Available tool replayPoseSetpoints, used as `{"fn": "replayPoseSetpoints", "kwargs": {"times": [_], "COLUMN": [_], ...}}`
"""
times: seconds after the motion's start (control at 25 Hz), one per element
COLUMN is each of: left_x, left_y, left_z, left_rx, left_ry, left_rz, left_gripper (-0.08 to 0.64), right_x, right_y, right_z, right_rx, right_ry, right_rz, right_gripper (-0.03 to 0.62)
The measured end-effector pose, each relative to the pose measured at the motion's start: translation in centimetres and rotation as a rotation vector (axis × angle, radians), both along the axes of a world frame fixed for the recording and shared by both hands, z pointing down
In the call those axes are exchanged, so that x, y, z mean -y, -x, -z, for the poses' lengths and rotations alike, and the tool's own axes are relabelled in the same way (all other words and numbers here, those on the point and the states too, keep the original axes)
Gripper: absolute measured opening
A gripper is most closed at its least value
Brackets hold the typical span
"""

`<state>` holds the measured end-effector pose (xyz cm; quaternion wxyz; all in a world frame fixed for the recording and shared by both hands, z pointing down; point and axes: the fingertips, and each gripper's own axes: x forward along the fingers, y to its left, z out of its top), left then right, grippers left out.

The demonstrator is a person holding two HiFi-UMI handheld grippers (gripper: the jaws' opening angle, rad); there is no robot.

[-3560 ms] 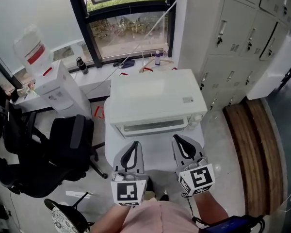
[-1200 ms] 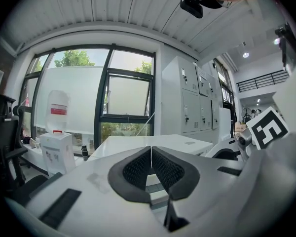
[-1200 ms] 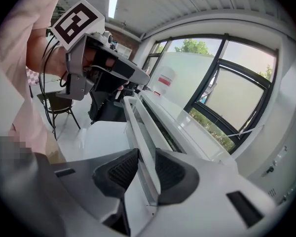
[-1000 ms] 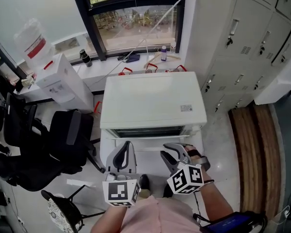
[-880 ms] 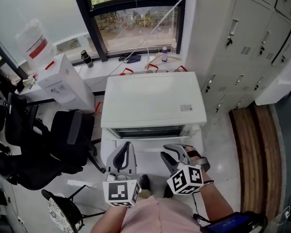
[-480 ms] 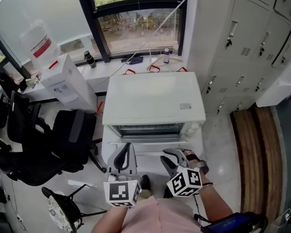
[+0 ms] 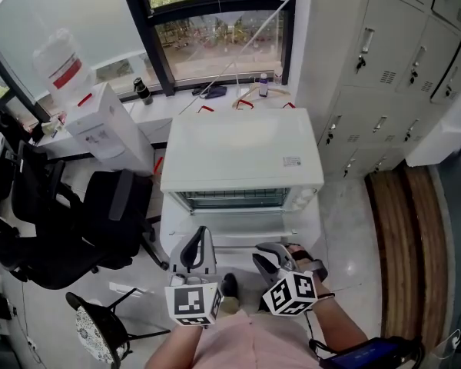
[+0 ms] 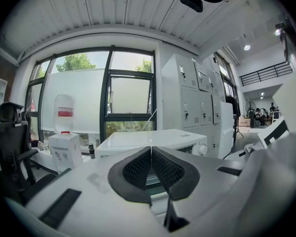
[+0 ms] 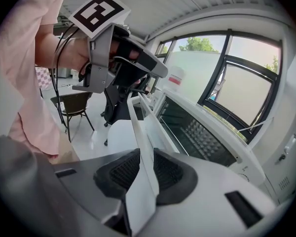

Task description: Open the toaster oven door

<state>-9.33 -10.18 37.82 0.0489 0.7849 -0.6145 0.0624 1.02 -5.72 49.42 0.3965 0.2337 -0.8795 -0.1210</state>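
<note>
Although the left gripper (image 8: 151, 169) sits close alongside with its jaws pressed together on nothing, the right gripper (image 9: 144, 169) is the one engaged: its pads are clenched on the white handle (image 9: 138, 132) of the door (image 7: 238, 225) of the toaster oven (image 7: 242, 156). The handle's long axis runs crosswise in front of the person, from the right gripper toward the left one. The door hangs partway down, its top edge tipped toward the person and its hinge along the oven's bottom front. The oven itself stands straight ahead on the counter (image 7: 311, 225). Finishing the opening likely calls for a pull toward the body and downward, following the hinge arc. Inside the exposed cavity a wire rack (image 9: 202, 135) shows. Nothing appears to lie on it, though only part is visible.
</note>
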Motion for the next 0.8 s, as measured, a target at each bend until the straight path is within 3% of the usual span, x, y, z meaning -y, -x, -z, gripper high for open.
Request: {"fn": "replayPoseSetpoints", "kwargs": {"times": [0.8], "left_x": [-0.1], "left_y": [1.1], "left_z": [-6.5], "left_rx": [0.033], "left_ry": [0.119], "left_rz": [0.022], "left_gripper": [0.014], "right_x": [-2.6], "right_y": [-0.1], "right_z": [-2.5], "right_rx": [0.007], "right_ry": [0.088], "right_rz": [0.036], "right_gripper": [0.081]}}
